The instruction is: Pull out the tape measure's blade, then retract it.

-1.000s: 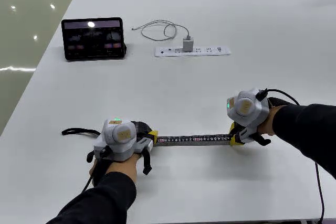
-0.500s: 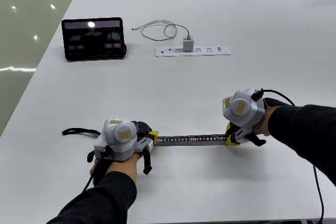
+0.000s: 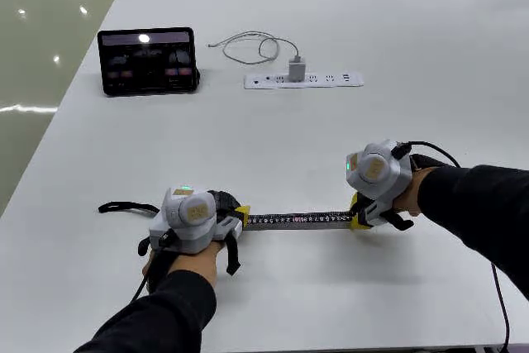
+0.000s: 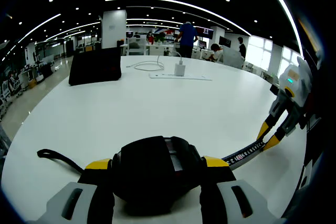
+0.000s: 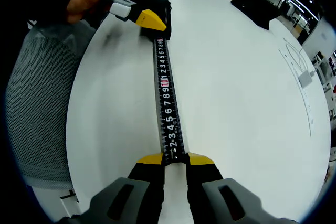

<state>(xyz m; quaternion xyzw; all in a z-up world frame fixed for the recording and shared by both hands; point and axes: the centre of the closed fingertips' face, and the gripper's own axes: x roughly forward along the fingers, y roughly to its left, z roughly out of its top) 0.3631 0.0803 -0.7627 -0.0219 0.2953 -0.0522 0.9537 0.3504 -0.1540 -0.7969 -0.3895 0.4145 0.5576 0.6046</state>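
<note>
My left gripper (image 3: 231,219) is shut on the black tape measure case (image 3: 223,202) near the table's front edge. In the left gripper view the case (image 4: 157,182) fills the gap between the yellow-tipped jaws of the left gripper (image 4: 156,163). The numbered blade (image 3: 297,220) runs flat along the table to my right gripper (image 3: 356,217), which is shut on the blade's end. In the right gripper view the blade (image 5: 165,93) leads from the right gripper (image 5: 171,159) to the case (image 5: 160,4). The right gripper (image 4: 269,139) also appears in the left gripper view, pinching the blade (image 4: 244,156).
A black wrist strap (image 3: 124,207) trails left from the case. At the back stand a dark tablet (image 3: 147,59) and a white power strip (image 3: 302,80) with a charger and looped cable (image 3: 248,43). A grey mesh chair (image 5: 37,93) is beside the table edge.
My right gripper has moved left toward the left gripper with the blade's end, so the exposed blade is shorter. The left gripper and the case have stayed put.
</note>
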